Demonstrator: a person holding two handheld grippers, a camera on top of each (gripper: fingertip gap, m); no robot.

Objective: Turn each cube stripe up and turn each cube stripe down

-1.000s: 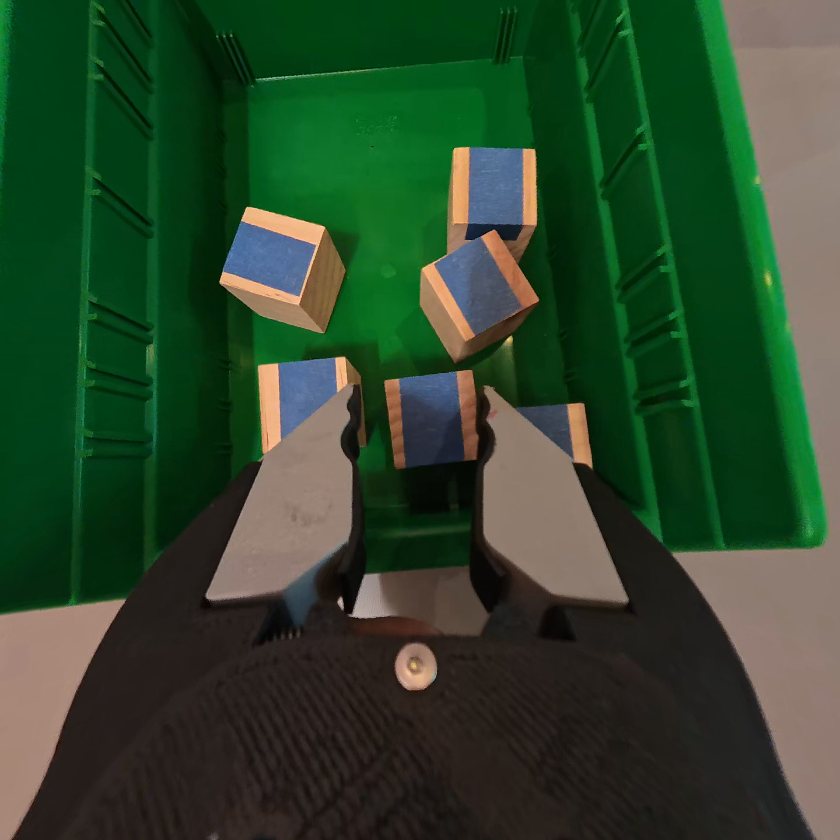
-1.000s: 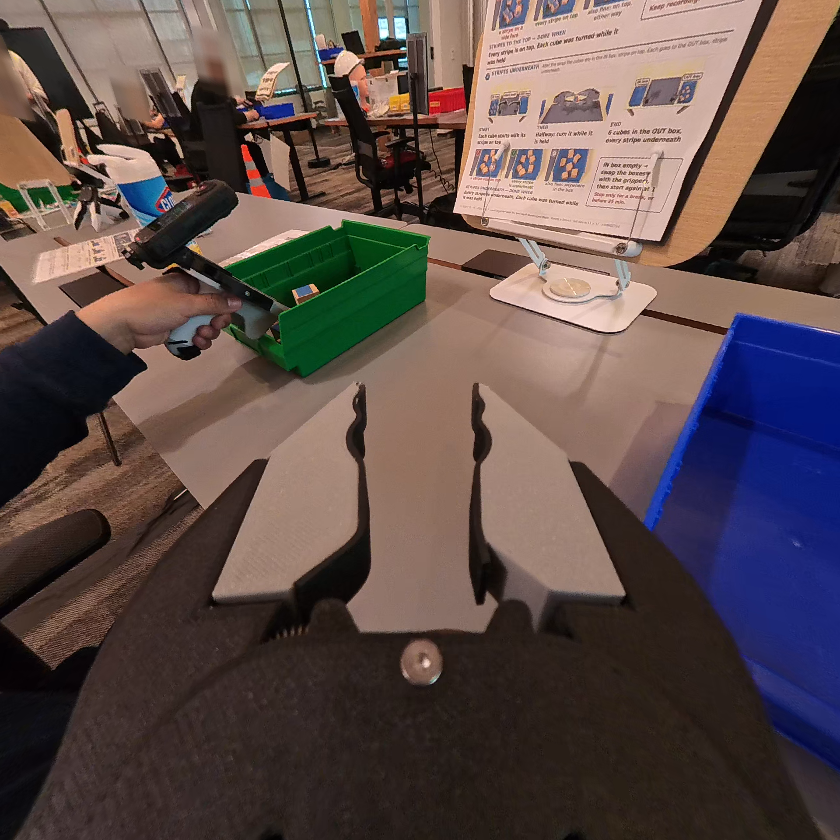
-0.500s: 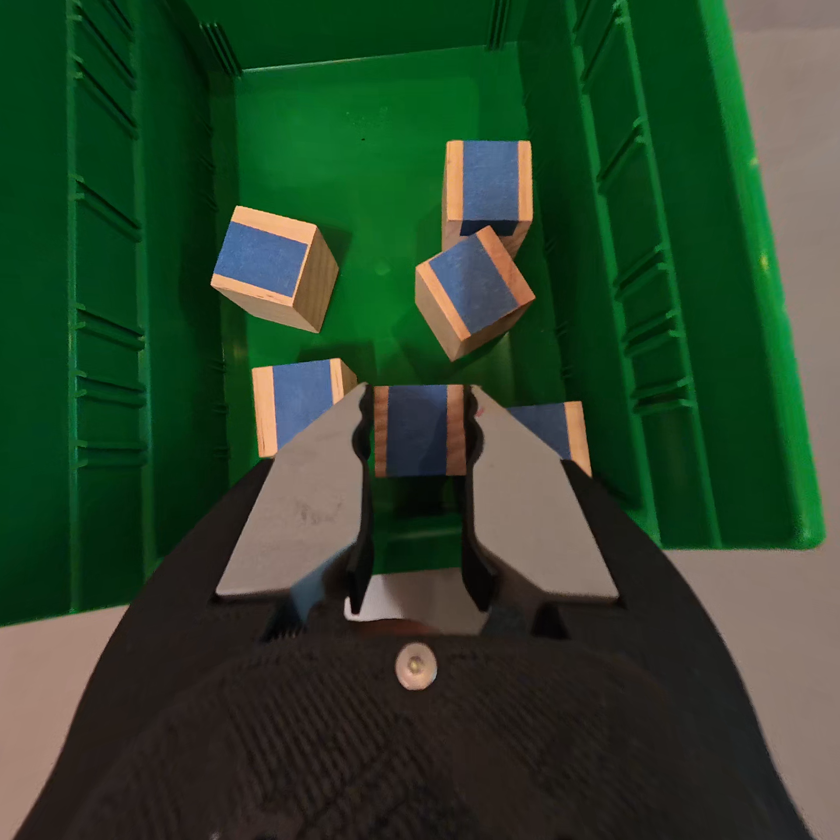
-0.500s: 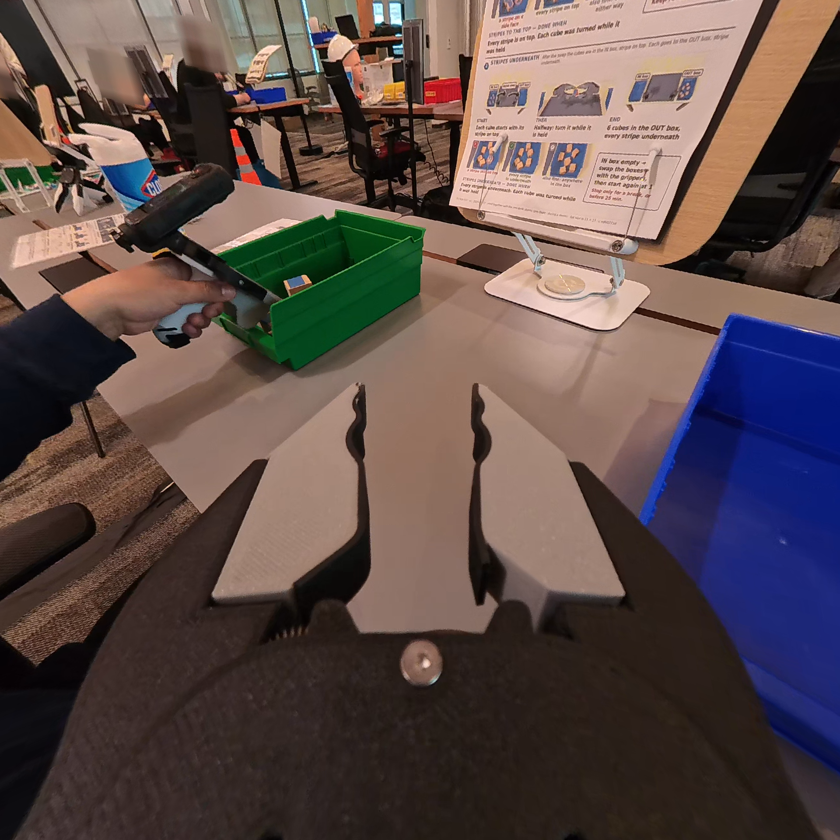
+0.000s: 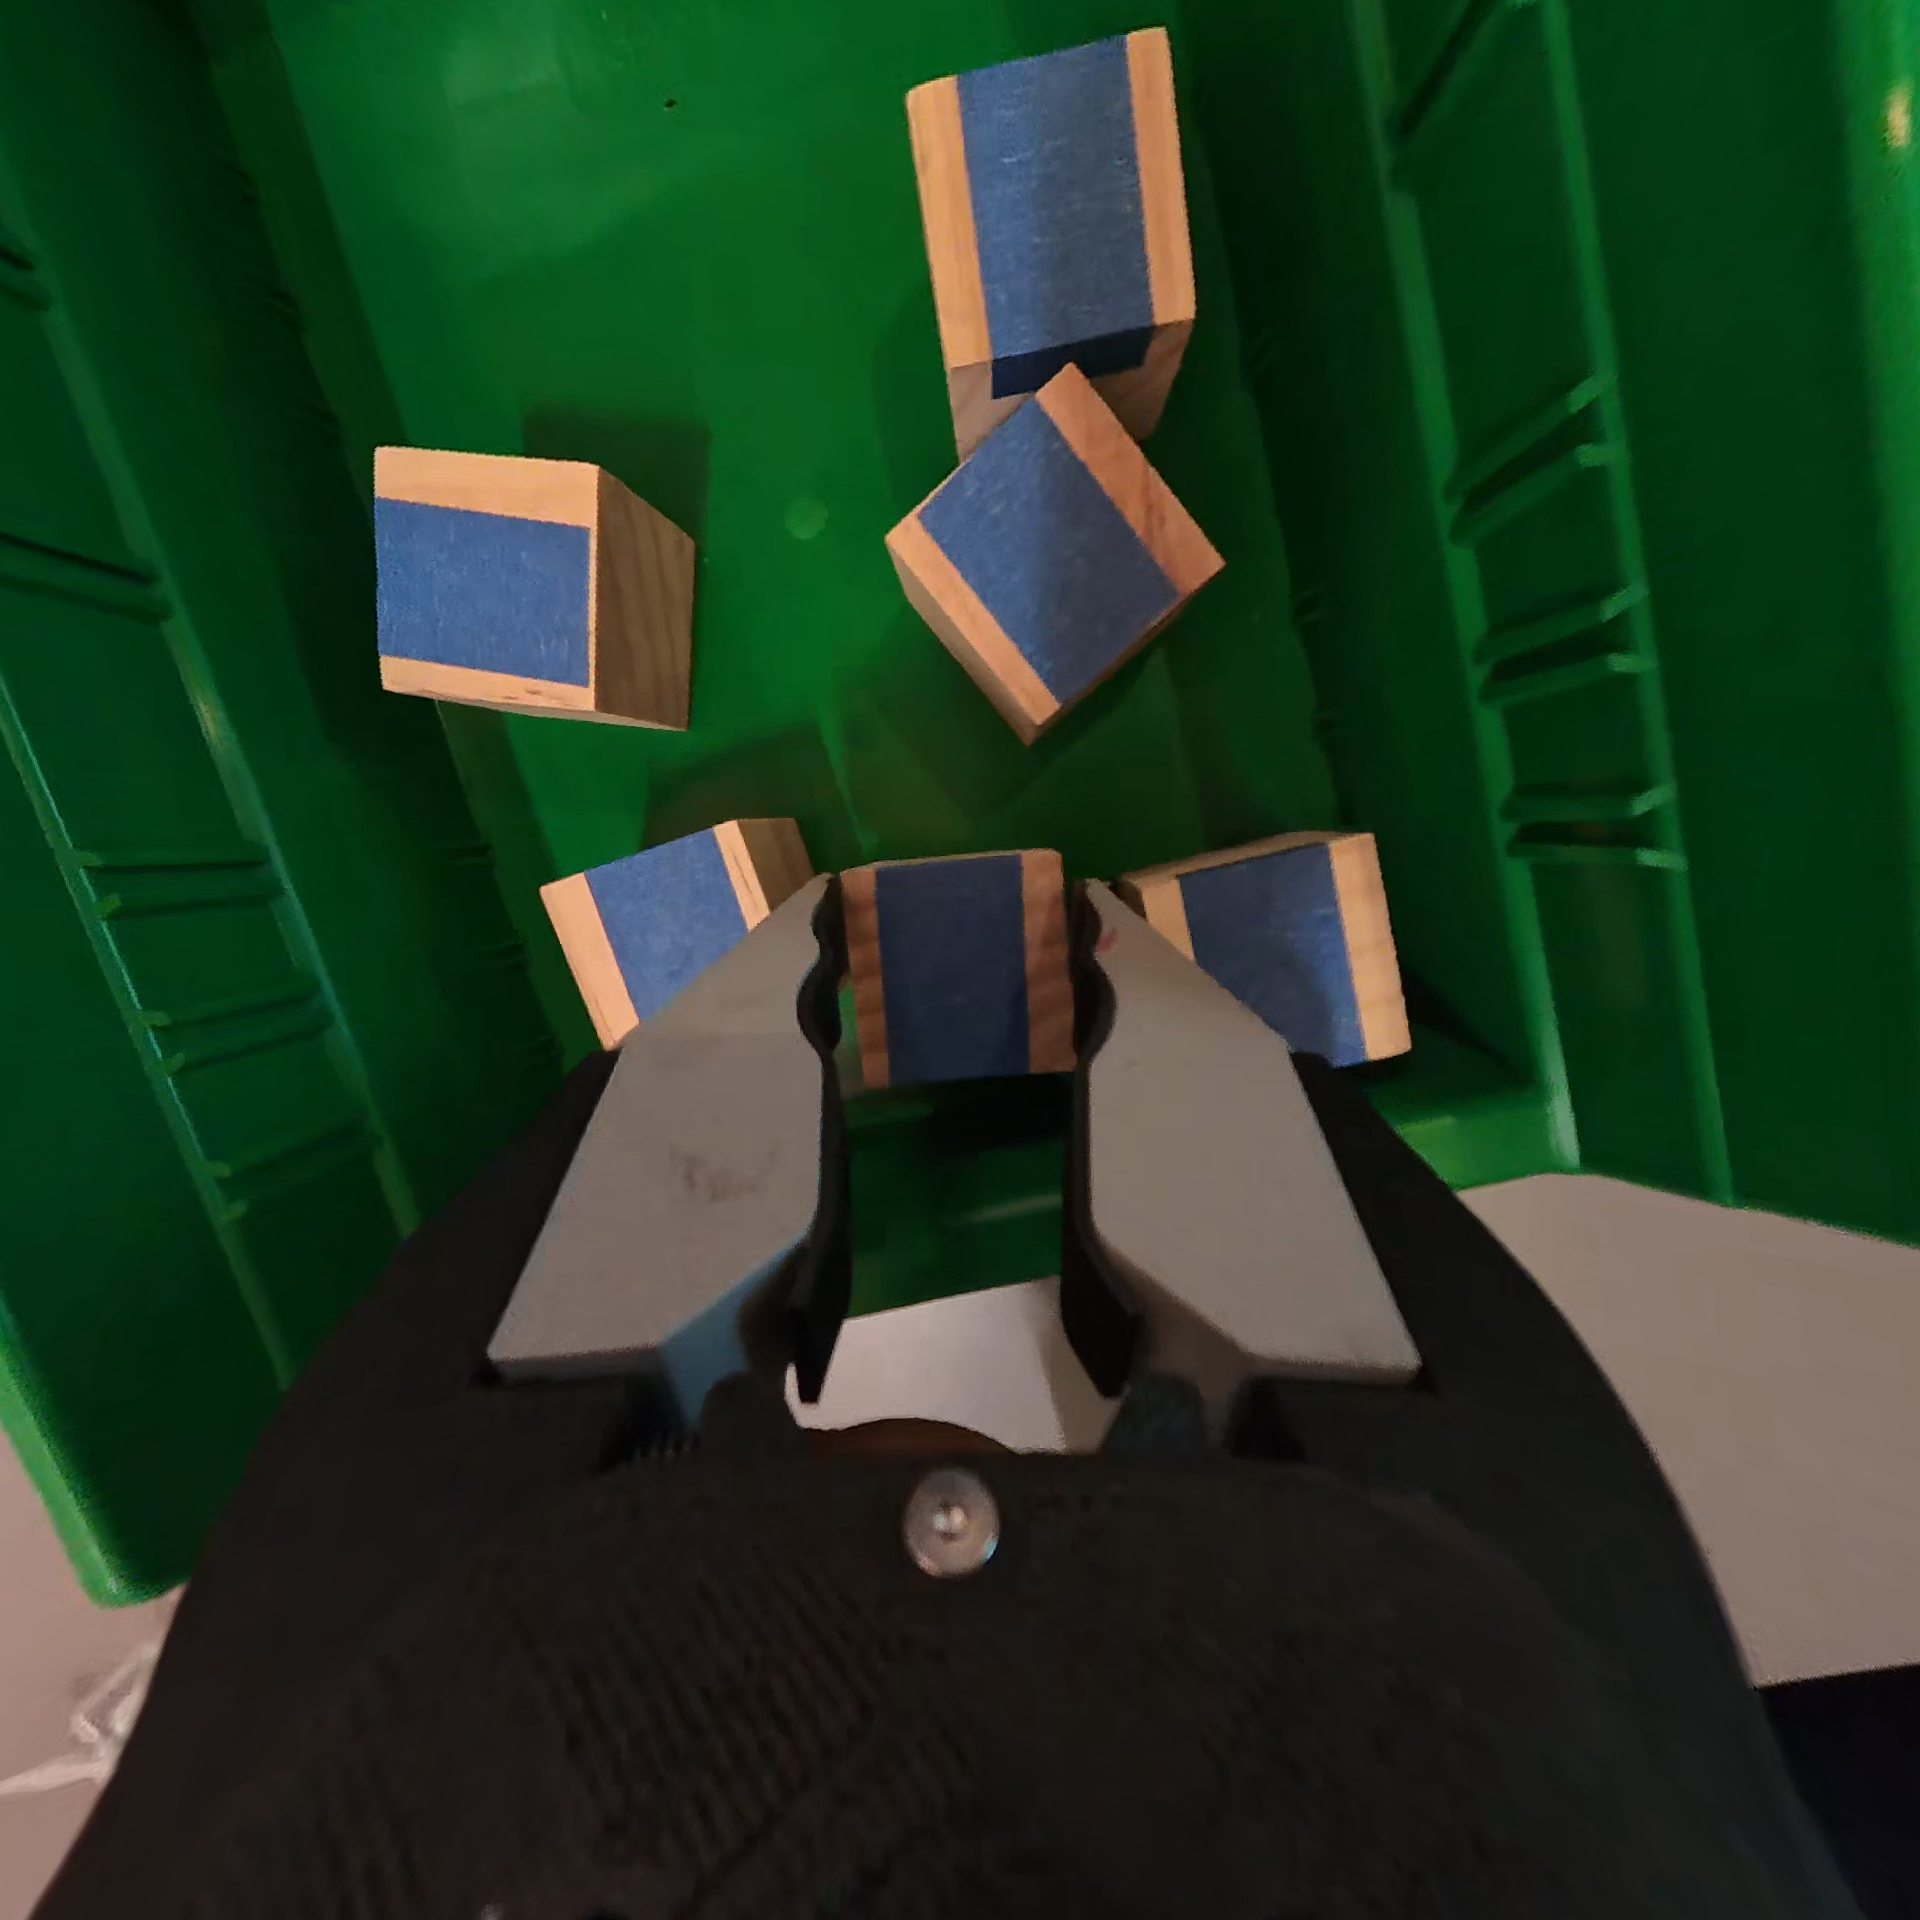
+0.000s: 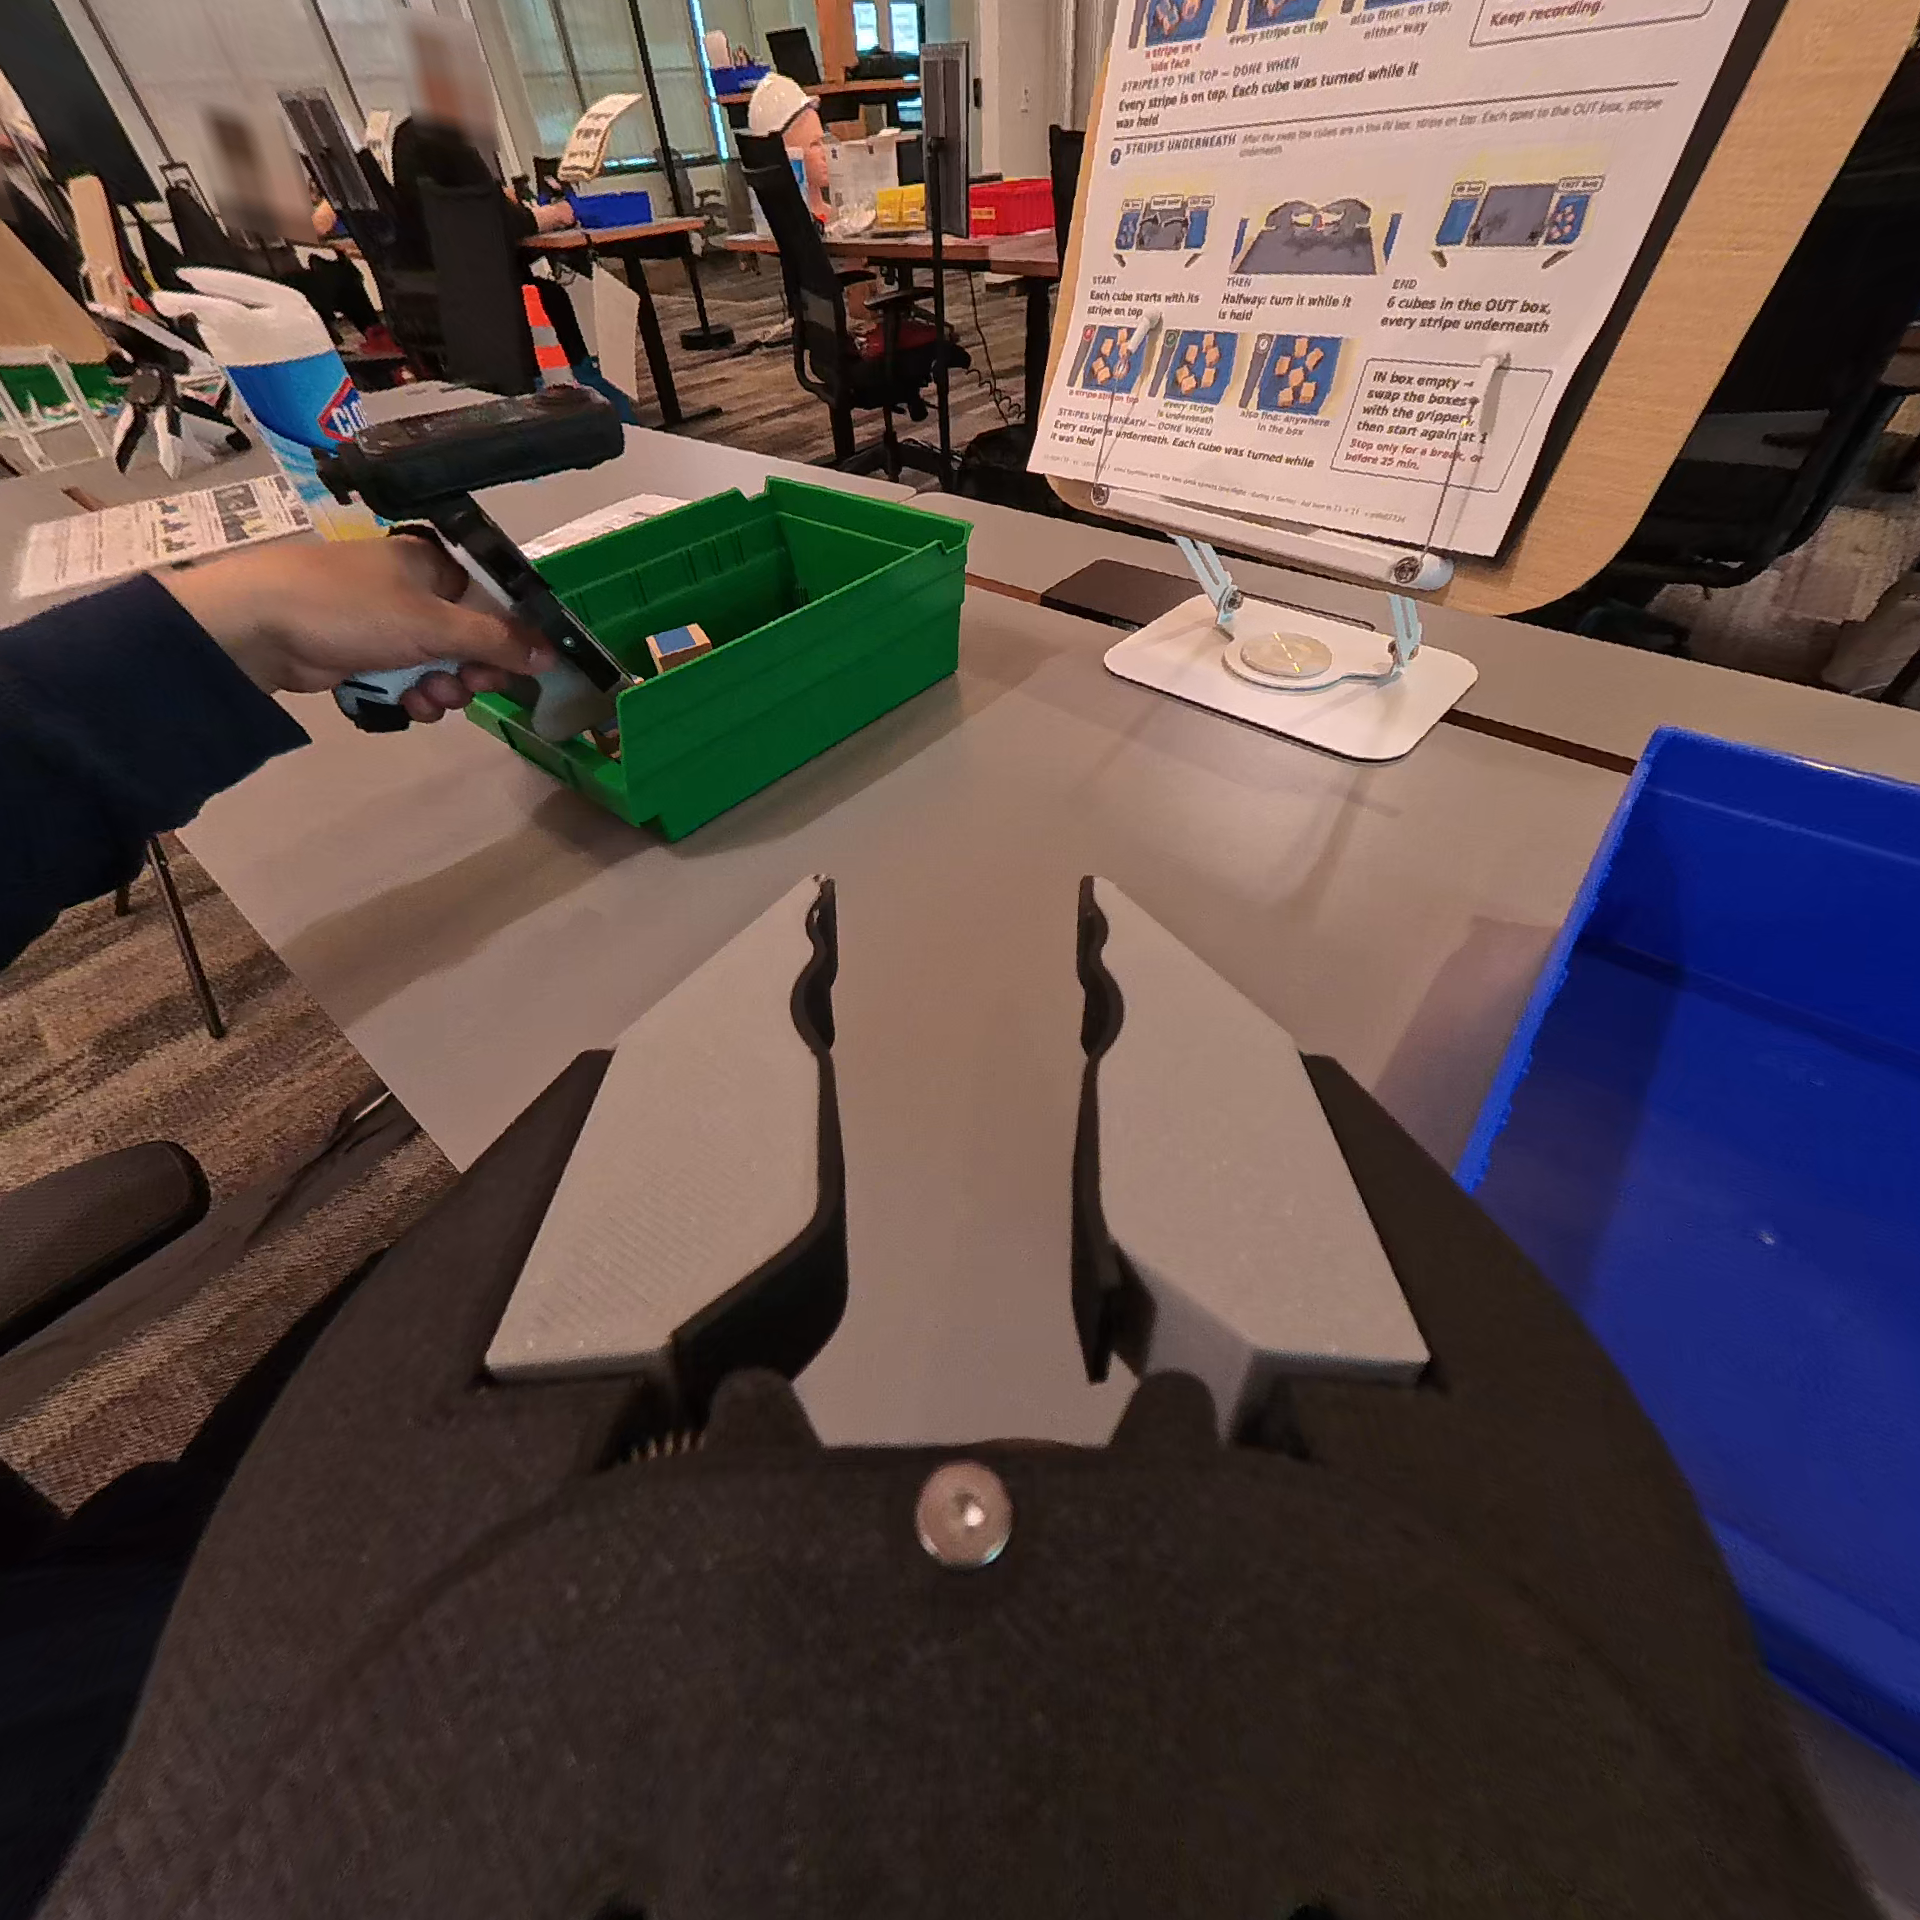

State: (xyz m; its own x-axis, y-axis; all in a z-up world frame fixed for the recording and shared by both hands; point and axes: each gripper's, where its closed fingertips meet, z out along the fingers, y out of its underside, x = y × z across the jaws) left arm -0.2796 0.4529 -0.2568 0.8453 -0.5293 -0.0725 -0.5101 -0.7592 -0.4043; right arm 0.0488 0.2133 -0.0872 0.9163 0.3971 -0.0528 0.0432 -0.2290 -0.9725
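In the left wrist view several wooden cubes with a blue stripe on top lie in a green bin (image 5: 436, 312). My left gripper (image 5: 954, 914) is shut on the nearest middle cube (image 5: 954, 966), stripe facing the camera. Other cubes sit at near left (image 5: 655, 930), near right (image 5: 1283, 940), left (image 5: 509, 592), middle (image 5: 1049, 551) and far (image 5: 1049, 208). In the right wrist view my right gripper (image 6: 951, 894) is open and empty above the grey table (image 6: 1039, 790). The green bin (image 6: 790, 665) and the left gripper (image 6: 561, 686) show at the far left.
A blue bin (image 6: 1745, 1143) stands at the right edge of the table. An instruction sheet on a stand (image 6: 1351, 312) is at the back. A person's hand and dark sleeve (image 6: 208, 665) hold the left gripper. Desks, chairs and people fill the room behind.
My left gripper moved down into the green bin, closed on the near middle cube and has tilted. The right gripper stayed open and shifted only slightly.
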